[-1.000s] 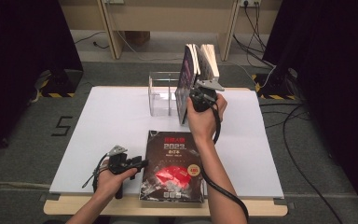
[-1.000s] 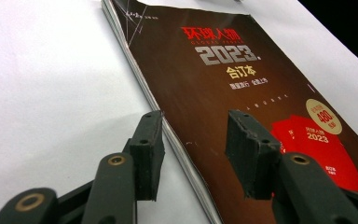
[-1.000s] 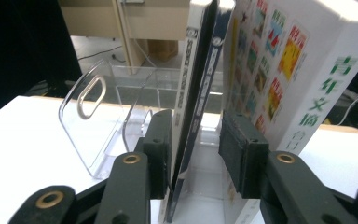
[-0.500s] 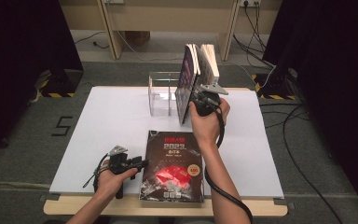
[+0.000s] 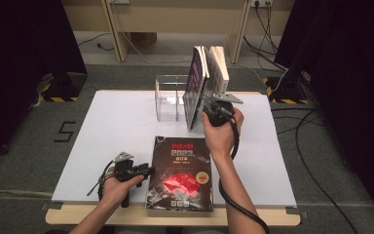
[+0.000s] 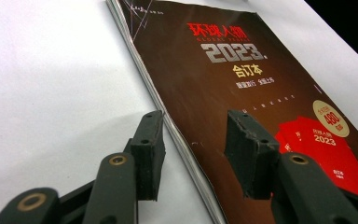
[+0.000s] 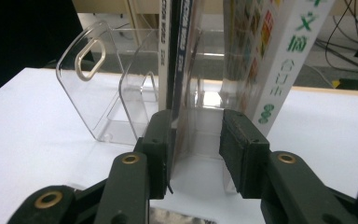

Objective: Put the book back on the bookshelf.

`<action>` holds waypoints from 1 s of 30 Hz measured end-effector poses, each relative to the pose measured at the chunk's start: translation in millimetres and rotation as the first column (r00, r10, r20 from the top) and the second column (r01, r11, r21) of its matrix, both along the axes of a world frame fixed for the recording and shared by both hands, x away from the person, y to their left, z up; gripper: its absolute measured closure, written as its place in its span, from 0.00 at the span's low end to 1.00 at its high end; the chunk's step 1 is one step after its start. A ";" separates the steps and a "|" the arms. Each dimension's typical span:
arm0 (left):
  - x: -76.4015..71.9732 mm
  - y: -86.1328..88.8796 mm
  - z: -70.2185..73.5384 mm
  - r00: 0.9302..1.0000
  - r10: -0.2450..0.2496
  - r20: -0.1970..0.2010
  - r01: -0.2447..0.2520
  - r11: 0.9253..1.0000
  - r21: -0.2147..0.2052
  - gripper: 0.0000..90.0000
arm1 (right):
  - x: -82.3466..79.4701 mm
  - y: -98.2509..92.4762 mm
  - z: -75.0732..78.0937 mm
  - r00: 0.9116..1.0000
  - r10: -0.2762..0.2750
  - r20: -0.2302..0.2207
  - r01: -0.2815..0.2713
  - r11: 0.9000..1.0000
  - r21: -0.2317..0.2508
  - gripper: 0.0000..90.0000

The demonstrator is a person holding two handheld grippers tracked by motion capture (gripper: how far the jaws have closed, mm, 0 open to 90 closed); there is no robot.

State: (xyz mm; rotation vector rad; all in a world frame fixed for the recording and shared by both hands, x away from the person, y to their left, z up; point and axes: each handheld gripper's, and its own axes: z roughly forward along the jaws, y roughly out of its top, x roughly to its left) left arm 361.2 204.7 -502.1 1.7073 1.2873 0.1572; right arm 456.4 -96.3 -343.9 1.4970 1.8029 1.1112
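A dark magazine (image 5: 182, 178) with a red patch and "2023" on its cover lies flat near the table's front edge. My left gripper (image 5: 147, 170) rests at its left side. Seen from the left gripper view, that gripper (image 6: 196, 144) stands open, and the magazine (image 6: 242, 79) edge runs between the jaws with the pads apart from it. A clear acrylic rack (image 5: 168, 102) holds an upright dark book (image 5: 196, 90) and a leaning white-spined book (image 5: 219, 66). My right gripper (image 7: 198, 140) is open at the rack's front, its left jaw beside the dark book (image 7: 177, 51).
The white table top (image 5: 102, 126) has free room on its left half and at the far right. The rack's left compartments (image 7: 86, 79) stand vacant. Cables trail on the floor beyond the table's right side (image 5: 302, 122).
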 end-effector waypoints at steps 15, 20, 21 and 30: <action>1.4 -0.2 -1.3 1.000 -0.002 -0.016 0.002 1.000 -0.003 0.63 | -6.4 -17.0 -24.3 0.993 0.030 -0.111 -0.032 0.999 -0.019 0.70; 2.6 0.4 -2.0 1.000 0.005 -0.022 -0.005 1.000 -0.008 0.63 | -11.6 -27.1 -46.2 0.983 0.034 -0.180 -0.039 0.999 -0.026 0.70; 2.6 0.4 -2.0 1.000 0.005 -0.022 -0.005 1.000 -0.008 0.63 | -11.6 -27.1 -46.2 0.983 0.034 -0.180 -0.039 0.999 -0.026 0.70; 3.9 -1.0 -2.2 1.000 0.012 -0.021 -0.012 1.000 -0.003 0.64 | -21.7 -37.9 -85.5 0.948 0.065 -0.313 -0.069 0.998 0.001 0.70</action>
